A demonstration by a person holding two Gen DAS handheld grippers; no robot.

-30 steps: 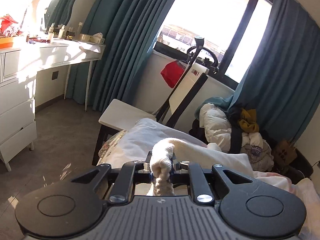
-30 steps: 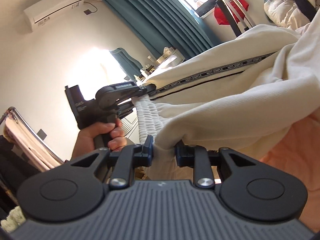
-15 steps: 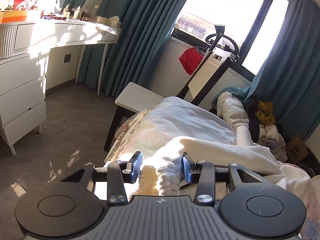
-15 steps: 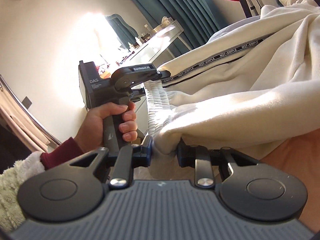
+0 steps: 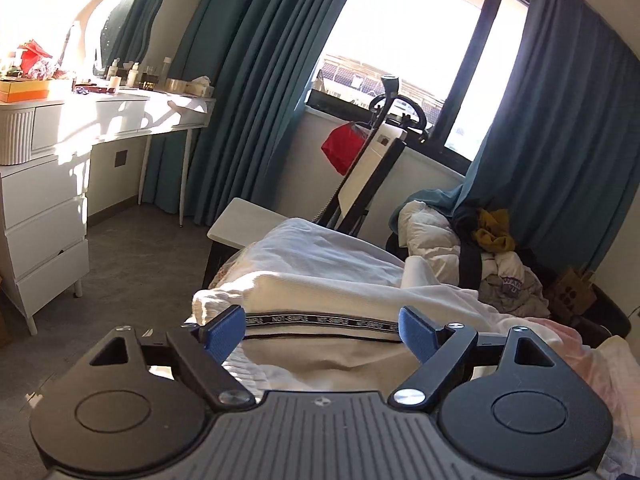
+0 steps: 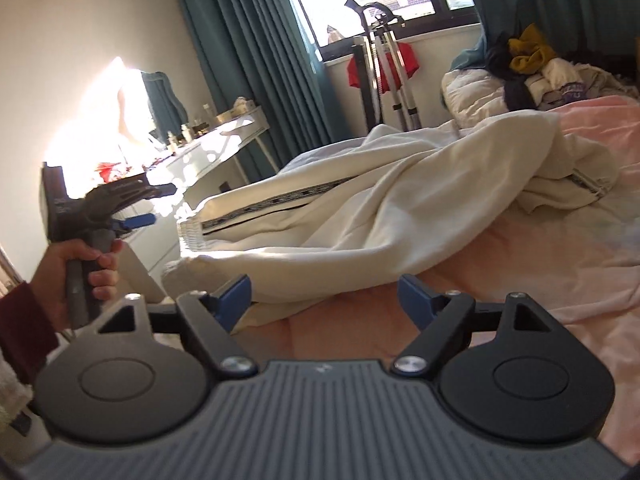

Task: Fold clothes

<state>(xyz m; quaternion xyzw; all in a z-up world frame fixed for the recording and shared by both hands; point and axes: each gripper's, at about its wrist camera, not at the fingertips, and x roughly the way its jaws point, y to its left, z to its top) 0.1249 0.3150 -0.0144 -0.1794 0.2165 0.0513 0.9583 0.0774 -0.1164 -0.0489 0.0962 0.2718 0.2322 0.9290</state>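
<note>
Cream trousers (image 6: 360, 216) with a black lettered side stripe (image 5: 316, 321) lie spread on the pink bed cover (image 6: 540, 280), waistband toward me. My left gripper (image 5: 322, 330) is open just in front of the waistband, its blue pads wide apart with cloth lying between and below them, not pinched. My right gripper (image 6: 324, 294) is open too, low over the bed at the trousers' near edge. In the right wrist view the left gripper (image 6: 136, 208) shows at the left, held by a hand (image 6: 72, 268), fingers apart beside the waistband.
A white dressing table (image 5: 80, 120) with drawers stands left, by teal curtains (image 5: 256, 80). A garment steamer stand (image 5: 376, 168) with a red item is beyond the bed's far end. A pile of clothes (image 5: 480, 256) sits by the window on the right.
Both grippers went from shut on the cream trousers to open. The trousers dropped and now lie flat on the bed; both grippers have pulled back slightly.
</note>
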